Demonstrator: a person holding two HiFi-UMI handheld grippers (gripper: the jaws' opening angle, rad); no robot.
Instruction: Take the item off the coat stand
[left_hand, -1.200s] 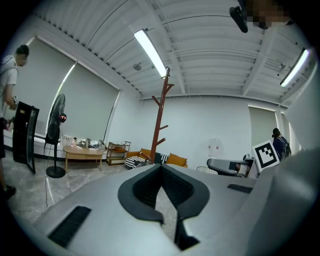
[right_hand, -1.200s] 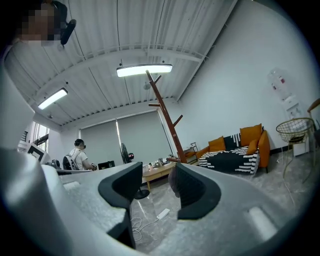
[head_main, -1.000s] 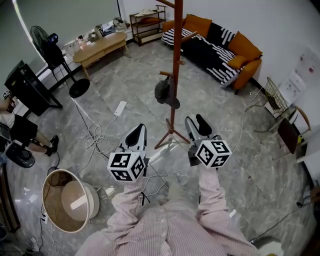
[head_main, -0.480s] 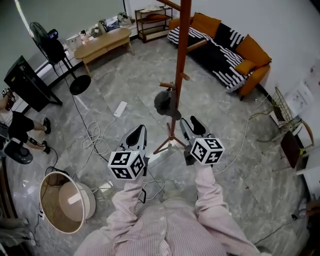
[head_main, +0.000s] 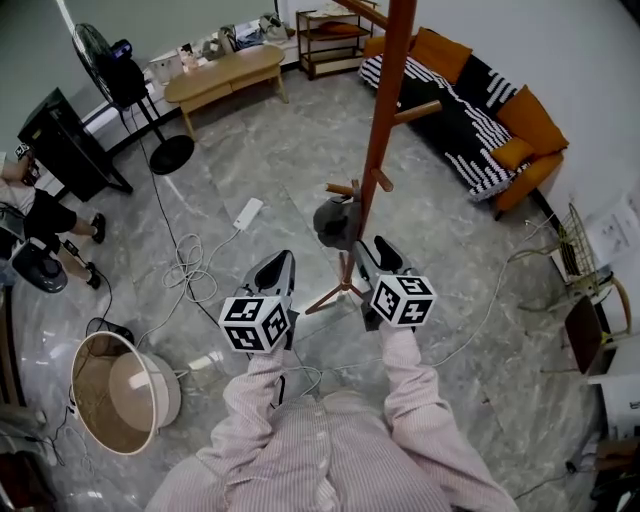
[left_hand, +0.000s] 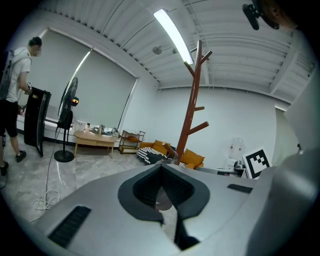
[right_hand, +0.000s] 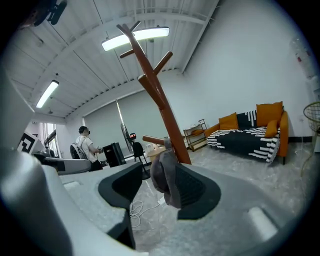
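A red-brown coat stand (head_main: 385, 130) rises from the grey floor, and a dark grey cap (head_main: 335, 222) hangs from one of its low pegs. My right gripper (head_main: 372, 255) is open, its tips just short of the cap. In the right gripper view the cap (right_hand: 165, 177) hangs straight ahead, in line with the gap between the jaws of the right gripper (right_hand: 159, 190), below its peg (right_hand: 155, 140). My left gripper (head_main: 272, 275) is lower left of the cap, shut and empty. The left gripper view shows the stand (left_hand: 192, 110) beyond the left gripper (left_hand: 162, 187).
An orange sofa (head_main: 480, 110) with a striped throw stands behind the stand. A wooden table (head_main: 225, 72), a standing fan (head_main: 150, 110) and a person (head_main: 30, 215) are at the left. A power strip (head_main: 248, 212) with cables and a round basket (head_main: 115, 390) lie on the floor.
The stand and cap have come nearer in the head view. My right gripper has moved left toward the cap. The left gripper has kept its place.
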